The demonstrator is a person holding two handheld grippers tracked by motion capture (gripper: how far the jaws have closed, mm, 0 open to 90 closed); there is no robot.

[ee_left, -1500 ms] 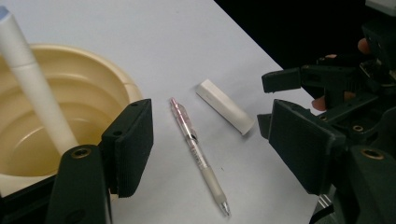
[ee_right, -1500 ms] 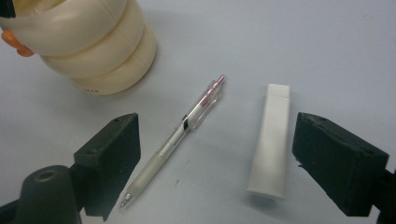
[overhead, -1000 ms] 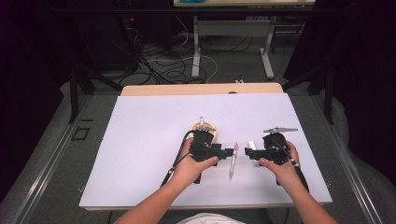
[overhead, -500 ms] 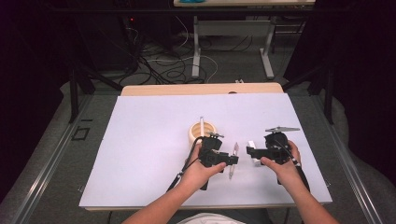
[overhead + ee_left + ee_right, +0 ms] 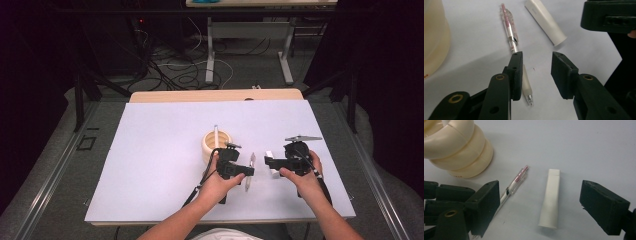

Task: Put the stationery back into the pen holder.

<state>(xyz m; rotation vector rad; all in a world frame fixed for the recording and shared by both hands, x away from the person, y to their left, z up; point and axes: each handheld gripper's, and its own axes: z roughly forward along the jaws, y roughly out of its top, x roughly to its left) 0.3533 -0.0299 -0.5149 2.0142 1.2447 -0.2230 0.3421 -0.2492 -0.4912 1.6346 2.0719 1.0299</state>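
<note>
High view: a white tabletop [image 5: 150, 150] carries a cream ribbed holder [image 5: 216, 141], with the left gripper [image 5: 246, 170] and right gripper [image 5: 267, 161] facing each other just in front of it, a pen [image 5: 249, 170] between them. Left gripper view: the fingers [image 5: 517, 70] are released and spread, the pen [image 5: 510, 37] lying flat beside one finger, a white tube [image 5: 545, 21] near it. Right gripper view: fingers [image 5: 487, 202] released and wide apart, the white tube [image 5: 551, 197] lying flat between them, the pen [image 5: 516, 182] beside it near the holder [image 5: 461, 147].

Left gripper [image 5: 248, 171] has left the holder [image 5: 216, 143]; jaws now beside pen [image 5: 249, 170].
</note>
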